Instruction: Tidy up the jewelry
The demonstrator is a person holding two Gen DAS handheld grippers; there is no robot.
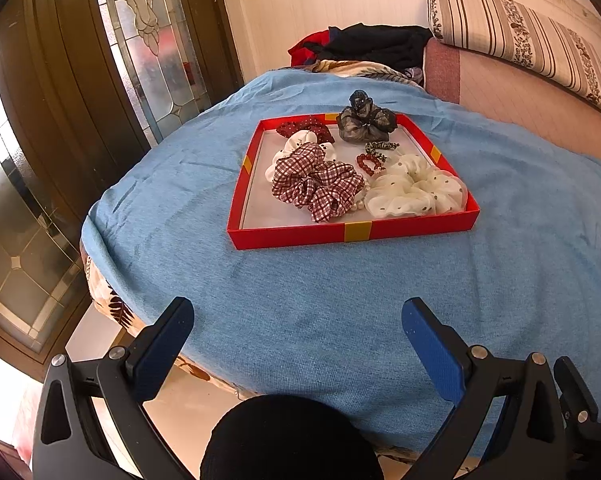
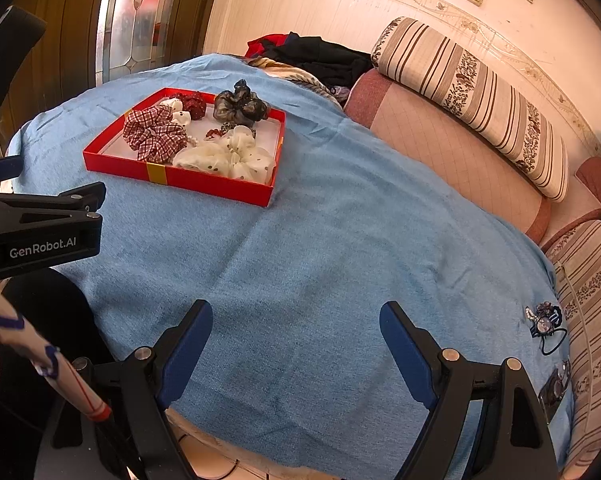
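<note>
A red tray (image 1: 296, 236) (image 2: 208, 184) lies on the blue cloth and holds several scrunchies: a red checked one (image 1: 316, 184) (image 2: 152, 132), a white dotted one (image 1: 416, 188) (image 2: 228, 158), a grey one (image 1: 364, 120) (image 2: 240, 106), and a small red bead bracelet (image 1: 370, 162). A blue hair tie with a charm (image 2: 544, 324) lies on the cloth at the right edge, with a dark clip (image 2: 556, 388) below it. My left gripper (image 1: 298, 320) is open and empty, short of the tray. My right gripper (image 2: 296, 322) is open and empty over bare cloth.
The blue cloth (image 1: 320, 300) covers a round table. A striped bolster (image 2: 472, 96) and pink sofa (image 2: 440, 148) stand to the right. Dark clothes (image 1: 372, 46) are piled behind the table. A glass door (image 1: 148, 32) is at the left. The left gripper's body (image 2: 40, 228) shows in the right wrist view.
</note>
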